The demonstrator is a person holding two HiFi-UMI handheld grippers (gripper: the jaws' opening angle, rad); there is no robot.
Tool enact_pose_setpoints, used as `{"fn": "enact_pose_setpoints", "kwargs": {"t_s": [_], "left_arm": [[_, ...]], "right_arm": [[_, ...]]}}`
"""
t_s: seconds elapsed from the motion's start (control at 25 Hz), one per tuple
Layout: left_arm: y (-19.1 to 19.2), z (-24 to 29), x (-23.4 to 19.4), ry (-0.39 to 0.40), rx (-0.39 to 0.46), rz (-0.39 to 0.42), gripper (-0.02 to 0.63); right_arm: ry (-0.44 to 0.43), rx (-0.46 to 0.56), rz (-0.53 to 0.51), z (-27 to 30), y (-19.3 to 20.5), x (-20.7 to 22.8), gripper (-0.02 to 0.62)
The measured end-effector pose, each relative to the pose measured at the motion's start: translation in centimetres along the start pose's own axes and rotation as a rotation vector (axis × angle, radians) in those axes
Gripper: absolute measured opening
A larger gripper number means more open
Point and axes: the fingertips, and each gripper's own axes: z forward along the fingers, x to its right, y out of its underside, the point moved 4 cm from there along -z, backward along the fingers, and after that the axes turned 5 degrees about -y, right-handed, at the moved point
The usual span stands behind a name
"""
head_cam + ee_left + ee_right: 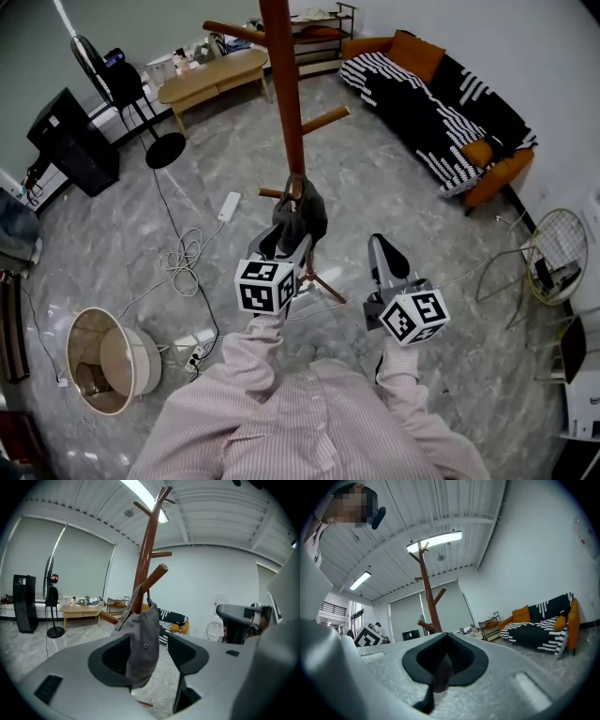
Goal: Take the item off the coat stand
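A brown wooden coat stand point(286, 103) rises in the middle of the room. A grey cap point(302, 212) hangs by its strap from a low peg point(152, 581). In the left gripper view the cap point(143, 639) dangles between the two jaws, close against the left pad, and there is a gap to the right pad. My left gripper point(286, 240) is open around the cap. My right gripper point(380, 247) hovers to the right of the stand, apart from the cap, shut with nothing in it. The stand point(426, 597) shows beyond the right gripper point(443, 657).
A striped sofa point(441, 112) lines the right wall. A low wooden table point(211, 75), a floor fan point(141, 103) and a black speaker point(75, 141) stand at the back left. A power strip with cables point(230, 206) lies on the floor, and a round lampshade point(108, 361) at the lower left.
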Motion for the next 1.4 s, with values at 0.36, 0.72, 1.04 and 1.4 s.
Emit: {"fn": "enact_pose_setpoints", "kwargs": {"t_s": [0.36, 0.72, 1.04, 1.4], "left_arm": [[-0.4, 1.8, -0.8, -0.069, -0.042, 0.064, 0.098], [-1.1, 1.3, -0.9, -0.085, -0.041, 0.095, 0.018], [-2.2, -0.1, -0.5, -0.095, -0.002, 0.089, 0.017], [-3.2, -2.0, 0.7, -0.106, 0.044, 0.084, 0.017]], "right_arm": [[0.037, -0.011, 0.009, 0.8, 0.1, 1.6, 0.005], [0.031, -0.010, 0.016, 0.8, 0.1, 2.1, 0.005], [0.004, -0.008, 0.013, 0.4, -0.3, 1.7, 0.005], [-0.017, 0.000, 0.014, -0.9, -0.6, 1.6, 0.005]]}}
